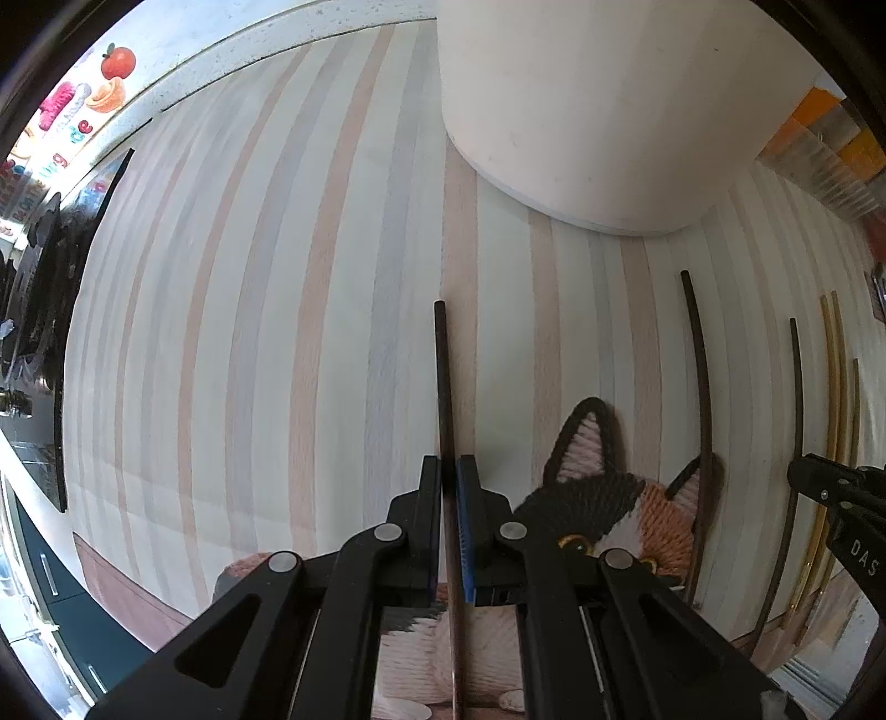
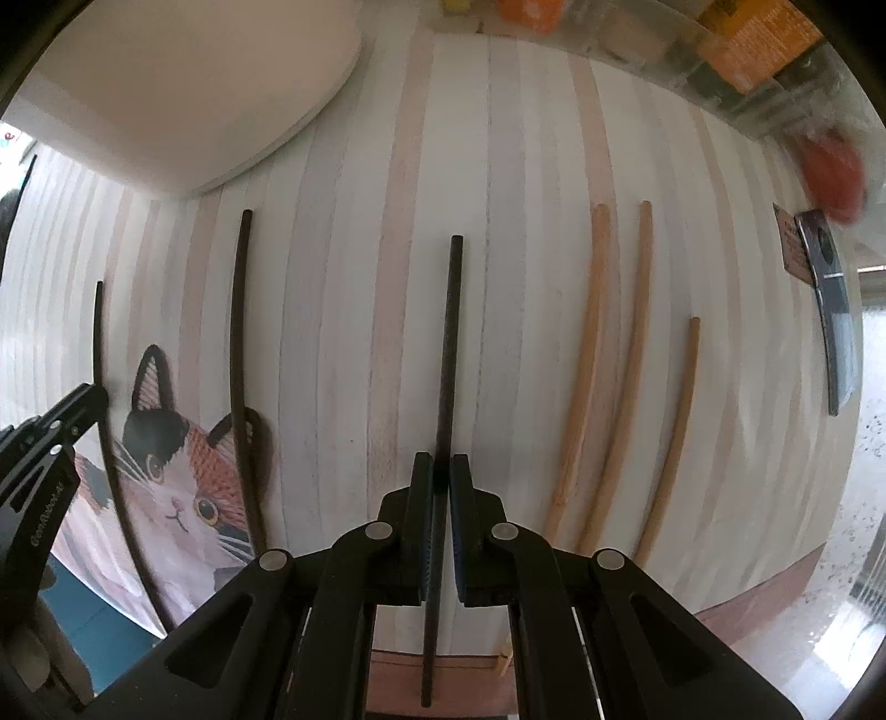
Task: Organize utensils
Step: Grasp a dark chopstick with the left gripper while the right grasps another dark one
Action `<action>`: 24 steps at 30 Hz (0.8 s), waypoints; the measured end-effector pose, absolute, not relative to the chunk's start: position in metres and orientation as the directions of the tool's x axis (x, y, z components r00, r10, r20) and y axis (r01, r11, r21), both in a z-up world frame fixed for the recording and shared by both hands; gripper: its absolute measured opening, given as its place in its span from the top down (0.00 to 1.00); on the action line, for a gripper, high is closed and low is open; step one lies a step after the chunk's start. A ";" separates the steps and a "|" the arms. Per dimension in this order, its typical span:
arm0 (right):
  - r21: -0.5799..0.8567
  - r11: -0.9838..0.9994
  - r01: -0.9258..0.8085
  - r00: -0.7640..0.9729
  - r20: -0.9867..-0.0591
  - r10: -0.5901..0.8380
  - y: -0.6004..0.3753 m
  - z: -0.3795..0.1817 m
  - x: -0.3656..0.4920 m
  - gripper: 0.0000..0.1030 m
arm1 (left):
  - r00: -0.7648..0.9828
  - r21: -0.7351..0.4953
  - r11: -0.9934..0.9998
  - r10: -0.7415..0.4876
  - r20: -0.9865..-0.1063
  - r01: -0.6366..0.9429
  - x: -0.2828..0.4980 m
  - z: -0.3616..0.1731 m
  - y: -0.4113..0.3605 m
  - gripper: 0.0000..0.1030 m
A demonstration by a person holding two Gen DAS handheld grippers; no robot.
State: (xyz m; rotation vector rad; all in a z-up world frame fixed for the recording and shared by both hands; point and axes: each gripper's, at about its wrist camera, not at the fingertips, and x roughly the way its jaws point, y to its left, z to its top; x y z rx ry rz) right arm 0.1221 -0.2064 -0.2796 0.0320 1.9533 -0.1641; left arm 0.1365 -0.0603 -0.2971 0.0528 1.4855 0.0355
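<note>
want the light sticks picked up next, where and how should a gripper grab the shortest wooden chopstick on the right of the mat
Grip the shortest wooden chopstick near the middle of its shaft, coming from straight above with the jaws set across its length. It lies flat on the striped mat, thin and round, with bare mat on both sides; the nearest light chopstick lies clear of it, so the fingers likely fit.

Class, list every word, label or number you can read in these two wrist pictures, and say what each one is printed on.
"DAS": white letters on the black right gripper body, cut off at the picture's edge.
White lettering on the black left gripper body: too blurred to read.
Colourful letters on the fruit-pattern surface: only fragments, not readable as words.
Print on the orange packages: too blurred.
Brown card with print: too small.
</note>
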 end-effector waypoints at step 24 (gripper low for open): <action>0.032 0.974 0.223 -0.170 -0.983 0.071 -0.204 -0.241 0.103 0.95 | 0.207 -0.026 1.000 -0.024 -0.978 -0.005 0.117 -0.250 -0.053 0.98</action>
